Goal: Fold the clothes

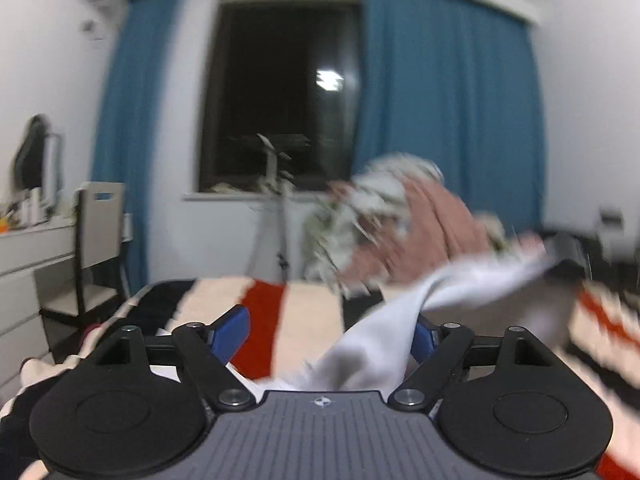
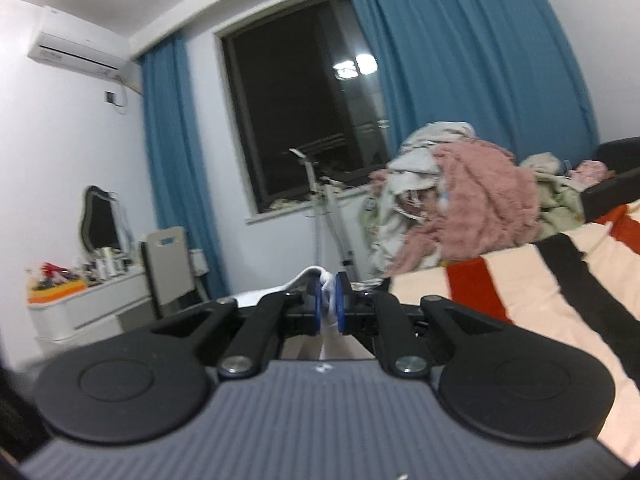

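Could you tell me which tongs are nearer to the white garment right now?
Right. The right tongs are shut on the white garment; the left tongs stand open, the cloth draped between the jaws, not pinched.

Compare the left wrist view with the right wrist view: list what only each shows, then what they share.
Only the left wrist view: the left hand-held gripper, open, with the white garment stretching from it to the right hand-held gripper's dark body at the right edge.

Only the right wrist view: the air conditioner on the wall, and the right hand-held gripper shut on the white cloth.

Both: the dark window, blue curtains, pink laundry pile and striped bedspread.
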Demonstrator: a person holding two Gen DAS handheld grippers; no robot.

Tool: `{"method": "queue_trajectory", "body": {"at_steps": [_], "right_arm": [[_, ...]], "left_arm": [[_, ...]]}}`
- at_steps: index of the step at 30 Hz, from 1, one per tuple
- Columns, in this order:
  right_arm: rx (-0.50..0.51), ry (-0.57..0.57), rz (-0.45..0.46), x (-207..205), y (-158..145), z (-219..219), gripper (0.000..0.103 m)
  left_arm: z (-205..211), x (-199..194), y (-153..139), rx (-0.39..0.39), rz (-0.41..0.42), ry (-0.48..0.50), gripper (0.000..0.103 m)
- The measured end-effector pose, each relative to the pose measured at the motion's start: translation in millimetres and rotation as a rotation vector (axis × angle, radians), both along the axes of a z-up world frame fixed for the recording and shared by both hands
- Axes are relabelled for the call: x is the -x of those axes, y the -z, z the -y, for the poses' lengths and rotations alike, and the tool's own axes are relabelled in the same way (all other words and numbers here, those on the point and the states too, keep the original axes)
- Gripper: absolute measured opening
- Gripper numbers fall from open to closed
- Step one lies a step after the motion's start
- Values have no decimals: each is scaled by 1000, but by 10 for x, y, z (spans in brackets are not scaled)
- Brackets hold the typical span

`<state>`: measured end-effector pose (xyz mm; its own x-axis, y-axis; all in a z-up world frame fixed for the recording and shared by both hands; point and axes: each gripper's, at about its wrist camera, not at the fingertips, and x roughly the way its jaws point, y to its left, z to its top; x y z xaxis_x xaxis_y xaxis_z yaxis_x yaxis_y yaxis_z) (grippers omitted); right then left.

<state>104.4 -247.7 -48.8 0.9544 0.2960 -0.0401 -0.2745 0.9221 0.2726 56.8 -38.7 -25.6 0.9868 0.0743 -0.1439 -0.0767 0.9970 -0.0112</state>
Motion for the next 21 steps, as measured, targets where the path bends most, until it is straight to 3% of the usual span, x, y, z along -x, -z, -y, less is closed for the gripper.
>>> {"method": "queue_trajectory", "body": {"at_steps": [5,8,12,21], "right_arm": [[68,11,2,-63,56,-149,10],[113,35,37,15,51,-244,10],[117,88,99,150,9,-233,10],[105,222,69,128,53,-73,10]], "left_arm": [[-207,239,-137,105,-27,0,90],[-253,262,-126,96,-99,-22,90],[-391,187,-28,89,-256,-43,91],[-437,100,99,-21,-360,-23,93]]}}
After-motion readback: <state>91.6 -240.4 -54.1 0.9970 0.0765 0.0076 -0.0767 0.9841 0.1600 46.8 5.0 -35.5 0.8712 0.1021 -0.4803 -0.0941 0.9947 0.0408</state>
